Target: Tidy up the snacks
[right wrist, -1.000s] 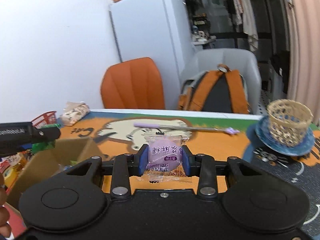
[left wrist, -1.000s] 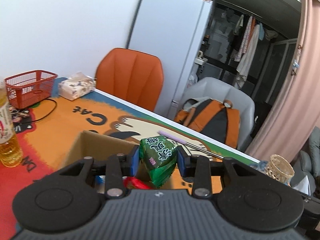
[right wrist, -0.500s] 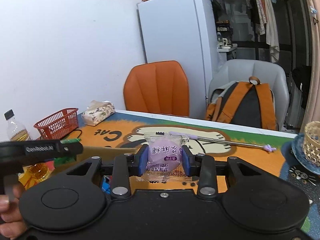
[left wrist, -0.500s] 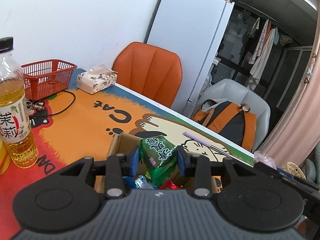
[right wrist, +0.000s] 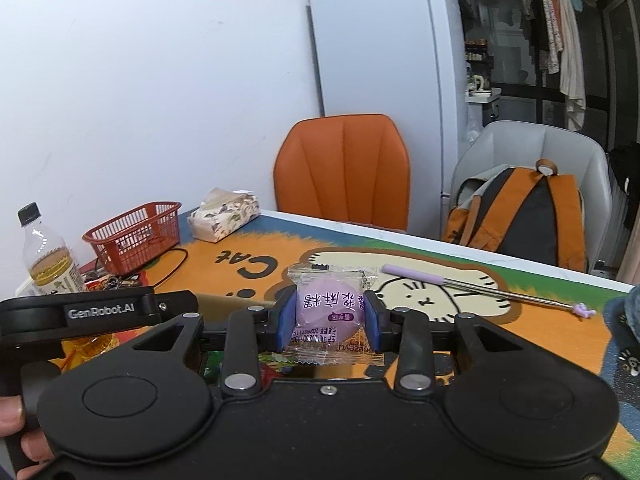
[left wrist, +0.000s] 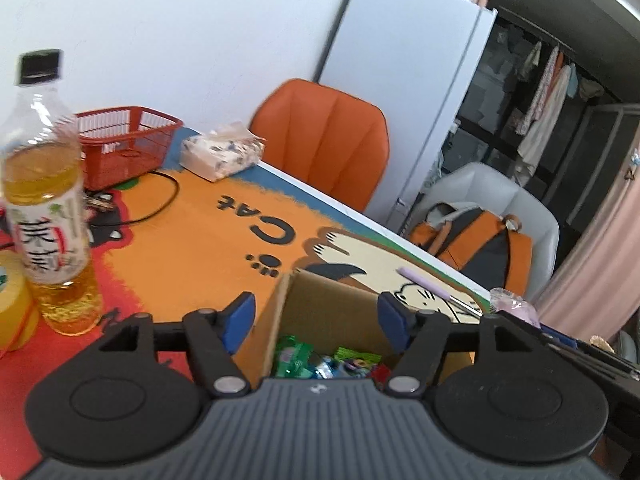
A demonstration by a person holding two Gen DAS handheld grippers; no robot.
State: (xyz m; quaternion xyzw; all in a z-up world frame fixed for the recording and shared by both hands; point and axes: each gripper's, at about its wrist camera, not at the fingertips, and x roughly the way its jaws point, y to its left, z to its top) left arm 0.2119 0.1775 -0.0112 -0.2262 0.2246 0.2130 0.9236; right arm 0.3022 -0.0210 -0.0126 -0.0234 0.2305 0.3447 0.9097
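One white fridge (right wrist: 384, 80) stands against the wall behind the table (left wrist: 192, 240), whose mat shows a cartoon cat on orange. Two chairs sit at the far edge: one orange chair (right wrist: 344, 172) and one grey chair (right wrist: 532, 148) with one orange-and-black backpack (right wrist: 524, 216) on its seat.

On the mat there is one open cardboard box (left wrist: 332, 308), directly below the left gripper (left wrist: 316, 318). Inside it lie several wrapped snacks (left wrist: 328, 360), green, blue and red; their exact count cannot be told. The left gripper's jaws have just been opening and now stand spread apart above the box with nothing between them; the green packet it carried is no longer pinched.

One red basket (right wrist: 136, 236) sits at the far left corner, with one tissue pack (right wrist: 224, 216) just beside it. One bottle (left wrist: 48, 200) of yellow tea stands upright on the near left, next to a yellow object cut off by the frame edge. One purple-handled metal rod (right wrist: 480, 288) lies across the cat drawing.

The right gripper (right wrist: 330, 320) is clenched on one purple snack packet (right wrist: 330, 308), held upright between the blue pads above the table, beside the left tool.
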